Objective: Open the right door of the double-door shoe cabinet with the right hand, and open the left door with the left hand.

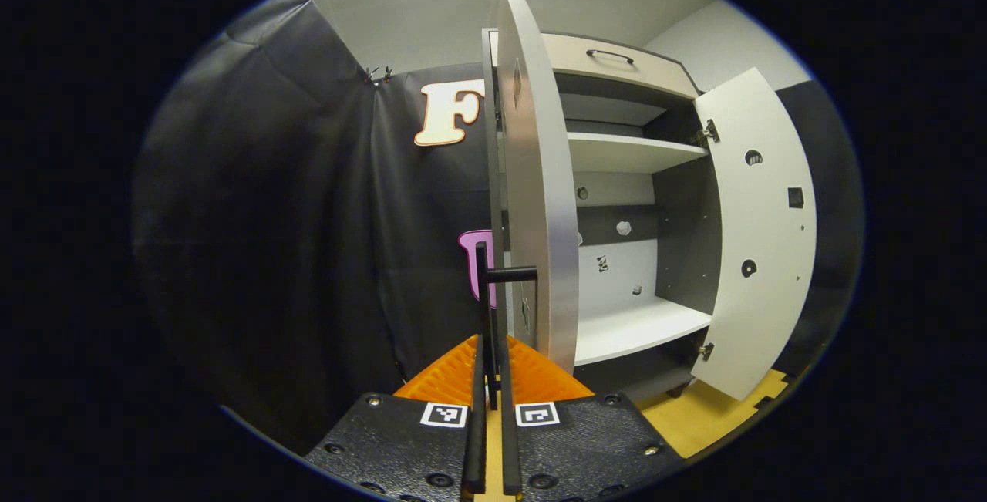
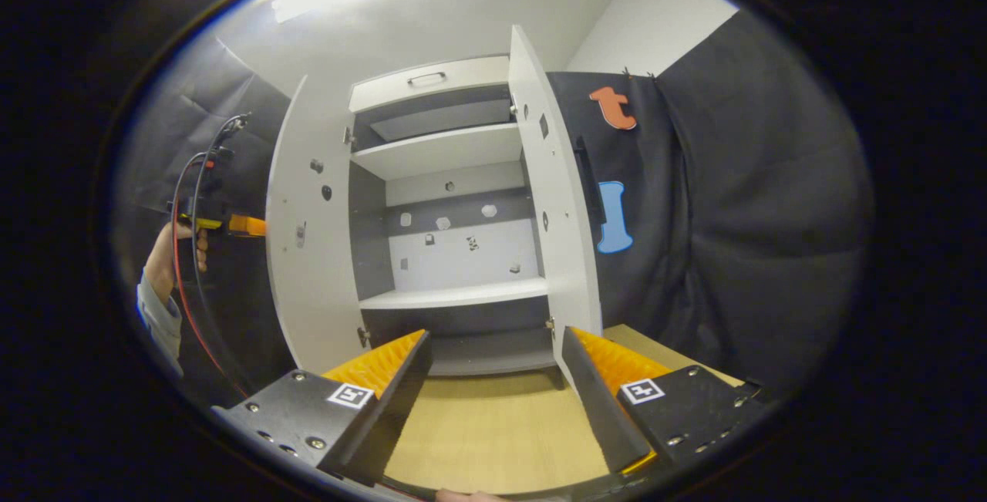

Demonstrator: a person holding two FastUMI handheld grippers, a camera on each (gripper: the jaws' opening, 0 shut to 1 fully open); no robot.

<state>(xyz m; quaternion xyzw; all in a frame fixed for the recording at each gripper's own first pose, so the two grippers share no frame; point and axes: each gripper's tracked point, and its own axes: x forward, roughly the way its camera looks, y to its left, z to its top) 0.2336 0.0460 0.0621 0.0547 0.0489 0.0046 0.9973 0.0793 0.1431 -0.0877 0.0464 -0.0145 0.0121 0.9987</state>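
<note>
I had the left gripper (image 1: 490, 409) right up against the left door (image 1: 540, 201) of the shoe cabinet (image 1: 617, 155), and its fingers were clamped on the door's dark bar handle (image 1: 487, 286), which ran straight up from between the fingertips. The door itself stood edge-on just beyond and to the right of that claw, swung wide out from the cabinet front. Past it I could see pale shelves (image 1: 632, 153) inside, a drawer (image 1: 617, 62) with a dark pull along the top, and the right door (image 1: 759, 232) hanging open on the far side. From the right gripper view, my right gripper (image 2: 493, 379) sat back from the cabinet with its fingers spread apart and nothing between them, hovering over the wooden floor (image 2: 493, 432). The right door there rose just above and beyond the right-hand fingertip, near it but apart, its inner face turned toward the shelves. Off to the left in that same view I could see a hand (image 2: 173, 255) in a pale sleeve (image 2: 158, 317) holding the other gripper at the left door's outer side, cables (image 2: 193, 193) trailing from it.
</note>
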